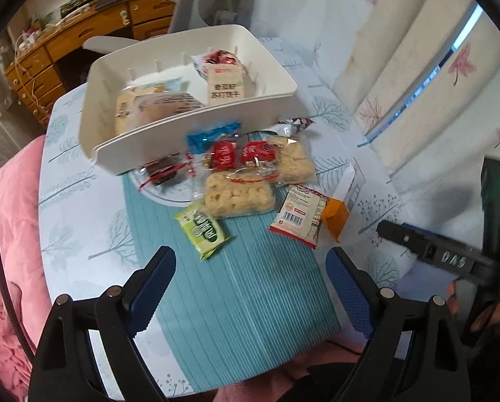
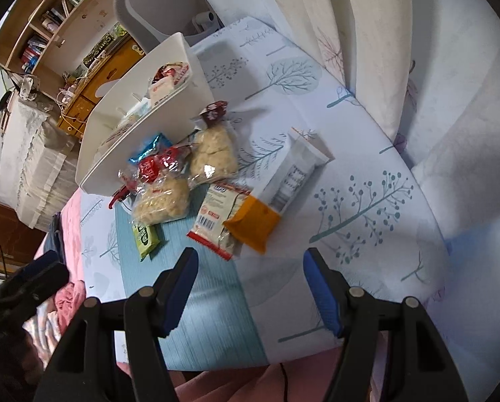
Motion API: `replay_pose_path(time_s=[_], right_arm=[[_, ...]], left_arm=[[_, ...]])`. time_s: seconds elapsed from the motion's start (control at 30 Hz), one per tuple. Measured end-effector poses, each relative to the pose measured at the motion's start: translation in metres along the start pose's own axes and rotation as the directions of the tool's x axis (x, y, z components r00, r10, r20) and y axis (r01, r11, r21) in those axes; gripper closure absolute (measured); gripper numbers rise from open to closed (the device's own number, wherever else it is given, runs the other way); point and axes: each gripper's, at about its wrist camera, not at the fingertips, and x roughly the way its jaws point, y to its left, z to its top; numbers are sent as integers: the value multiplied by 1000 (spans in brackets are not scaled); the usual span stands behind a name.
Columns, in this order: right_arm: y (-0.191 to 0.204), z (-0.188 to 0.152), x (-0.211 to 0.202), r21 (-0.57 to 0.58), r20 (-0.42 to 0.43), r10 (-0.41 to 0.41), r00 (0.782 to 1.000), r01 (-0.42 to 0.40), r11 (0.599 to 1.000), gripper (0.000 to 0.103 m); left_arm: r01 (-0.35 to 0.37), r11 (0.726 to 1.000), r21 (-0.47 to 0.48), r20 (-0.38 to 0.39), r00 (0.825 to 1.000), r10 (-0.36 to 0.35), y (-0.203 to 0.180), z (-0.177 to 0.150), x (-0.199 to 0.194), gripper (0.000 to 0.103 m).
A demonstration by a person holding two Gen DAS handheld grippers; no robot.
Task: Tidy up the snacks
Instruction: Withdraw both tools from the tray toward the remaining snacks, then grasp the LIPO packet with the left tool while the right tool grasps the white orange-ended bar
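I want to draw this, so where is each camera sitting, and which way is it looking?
Left wrist: rides the left gripper, looking down at snack packets and the white plastic bin; its open fingers show, plus the right gripper.
Right wrist: rides the right gripper, looking down from farther right; own fingers show, left gripper at the edge.
Shared: bin, green snack packet, orange carton.

The tree-print table (image 1: pixel 82 221) carries a blue ribbed mat (image 1: pixel 236 288); a white bin (image 1: pixel 156 154) stands at twelve o'clock, loose snack packets (image 1: pixel 239 194) at centre.
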Motion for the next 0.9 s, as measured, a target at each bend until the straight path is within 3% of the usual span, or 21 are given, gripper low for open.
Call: replay_pose_path(time_s=[0.27, 0.5, 0.83, 0.9], right_arm=[[-25, 44, 18, -28, -77, 69, 995, -71, 997, 37], [-28, 70, 39, -101, -150, 85, 985, -101, 990, 37], [-37, 87, 78, -60, -280, 133, 951, -156, 986, 38], [-37, 89, 84, -57, -296, 130, 946, -154, 986, 43]], left_arm=[[-18, 996, 89, -57, 998, 23, -38, 13, 51, 13], [-19, 994, 111, -130, 991, 33, -55, 23, 96, 13], [-29, 986, 162, -225, 972, 65, -68, 33, 143, 13], [-28, 985, 167, -241, 968, 68, -70, 35, 151, 13]])
